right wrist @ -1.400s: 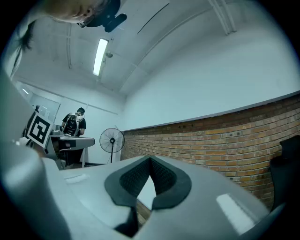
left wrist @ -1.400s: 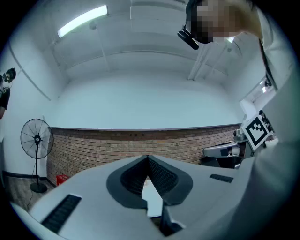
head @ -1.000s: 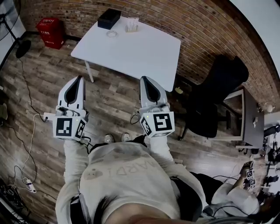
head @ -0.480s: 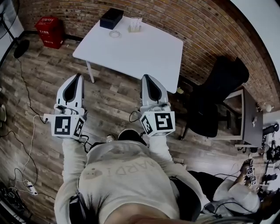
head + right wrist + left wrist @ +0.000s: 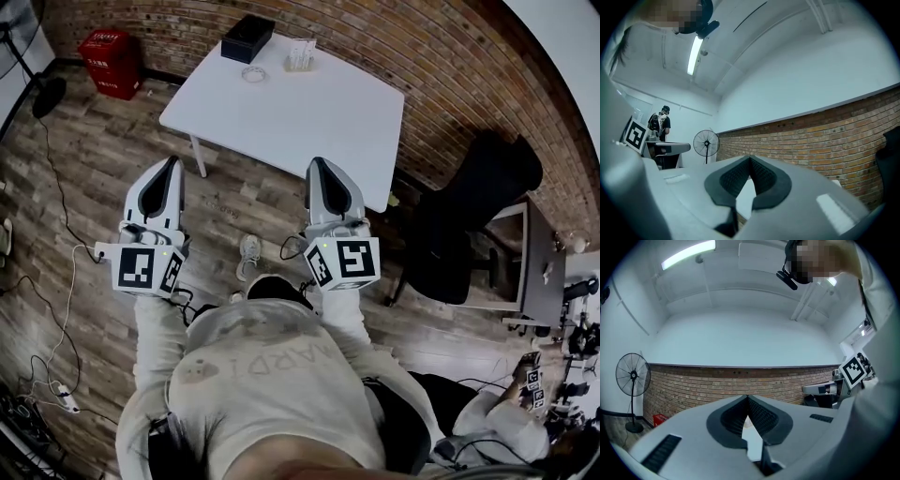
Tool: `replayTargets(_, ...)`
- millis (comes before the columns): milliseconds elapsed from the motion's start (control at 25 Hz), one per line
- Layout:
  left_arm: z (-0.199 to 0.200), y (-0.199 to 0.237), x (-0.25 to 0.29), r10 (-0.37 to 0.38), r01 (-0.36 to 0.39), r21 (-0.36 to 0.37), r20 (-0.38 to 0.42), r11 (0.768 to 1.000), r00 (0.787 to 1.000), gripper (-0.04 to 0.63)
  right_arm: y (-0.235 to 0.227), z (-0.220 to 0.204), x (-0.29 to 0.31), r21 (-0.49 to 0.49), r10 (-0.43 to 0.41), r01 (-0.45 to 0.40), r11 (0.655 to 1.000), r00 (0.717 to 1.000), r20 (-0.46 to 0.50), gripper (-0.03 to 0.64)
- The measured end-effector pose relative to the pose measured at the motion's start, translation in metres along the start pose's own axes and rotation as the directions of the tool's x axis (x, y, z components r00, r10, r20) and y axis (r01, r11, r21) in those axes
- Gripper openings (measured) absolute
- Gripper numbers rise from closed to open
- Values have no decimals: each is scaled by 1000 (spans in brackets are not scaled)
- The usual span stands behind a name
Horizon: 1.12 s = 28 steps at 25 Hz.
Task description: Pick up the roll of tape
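Observation:
The roll of tape is a small clear ring lying near the far edge of the white table in the head view. Both grippers are held side by side over the wooden floor, short of the table's near edge and pointing at it. My left gripper is shut and holds nothing; in the left gripper view its tips meet. My right gripper is shut and holds nothing too, its tips touching. The tape does not show in either gripper view.
On the table a black box and a small pale box stand beside the tape. A red crate sits at the brick wall, a black office chair and a desk at right. Cables trail on the floor; a standing fan is at left.
The person has stepped forward: a foot now shows ahead of the body, and the table has come nearer in the head view. Both grippers moved toward it, still shut.

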<state>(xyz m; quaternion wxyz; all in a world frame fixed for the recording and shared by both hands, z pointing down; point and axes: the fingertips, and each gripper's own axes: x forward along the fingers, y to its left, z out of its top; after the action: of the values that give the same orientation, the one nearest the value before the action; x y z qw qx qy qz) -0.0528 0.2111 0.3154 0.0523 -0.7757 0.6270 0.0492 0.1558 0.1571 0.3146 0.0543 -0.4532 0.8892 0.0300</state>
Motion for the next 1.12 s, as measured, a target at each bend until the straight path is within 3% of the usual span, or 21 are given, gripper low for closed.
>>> replayTargets(440, -10, 44, 93, 37, -37, 5, -2, 999, 999, 6, -34, -7, 107, -10, 74, -74, 997, 997, 9, 11)
replayTargets(1120, -19, 65, 233, 19, -19, 37, 21, 999, 1000, 6, -107, -19, 226, 2, 136, -136, 991, 990, 33, 11)
